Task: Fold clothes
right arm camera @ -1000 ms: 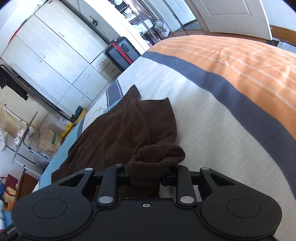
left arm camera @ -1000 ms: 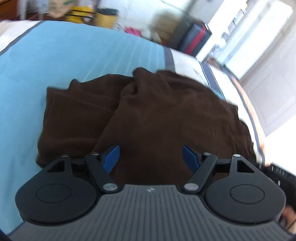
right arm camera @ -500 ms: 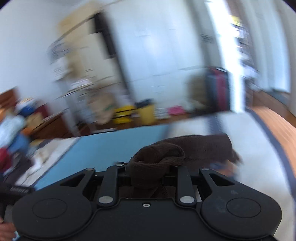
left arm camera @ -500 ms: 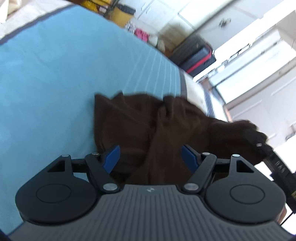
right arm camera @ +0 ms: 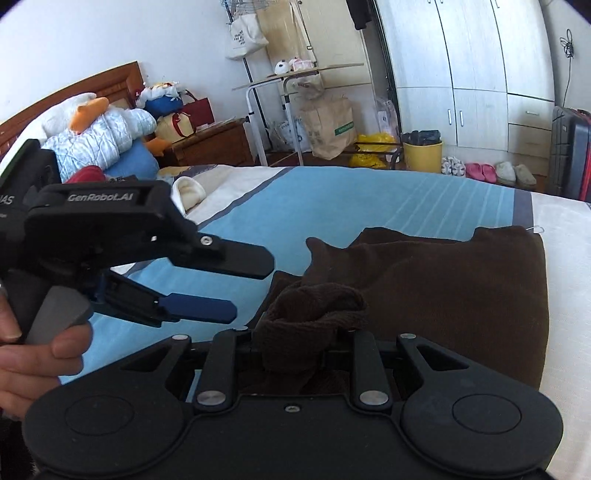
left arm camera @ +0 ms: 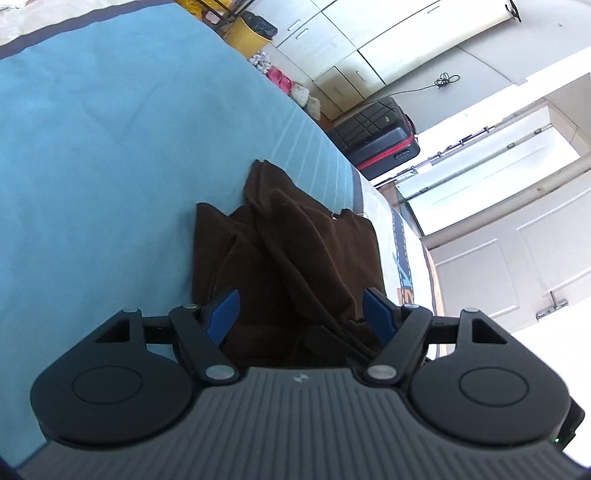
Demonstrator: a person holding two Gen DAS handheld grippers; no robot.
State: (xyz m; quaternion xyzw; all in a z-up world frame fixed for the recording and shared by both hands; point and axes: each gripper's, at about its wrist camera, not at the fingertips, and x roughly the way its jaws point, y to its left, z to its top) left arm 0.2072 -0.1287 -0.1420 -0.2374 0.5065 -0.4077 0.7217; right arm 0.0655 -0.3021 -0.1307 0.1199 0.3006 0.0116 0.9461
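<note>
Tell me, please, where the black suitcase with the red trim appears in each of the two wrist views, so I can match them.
Left wrist view: the suitcase sits upper centre-right, on the floor beyond the bed's far edge.
Right wrist view: it is cut off at the far right edge, beside the white cabinets.
Shared landmark: the yellow bin with a black liner.

Bright daylight, sharp focus, fisheye-bent edges — glare at left view's lower right
</note>
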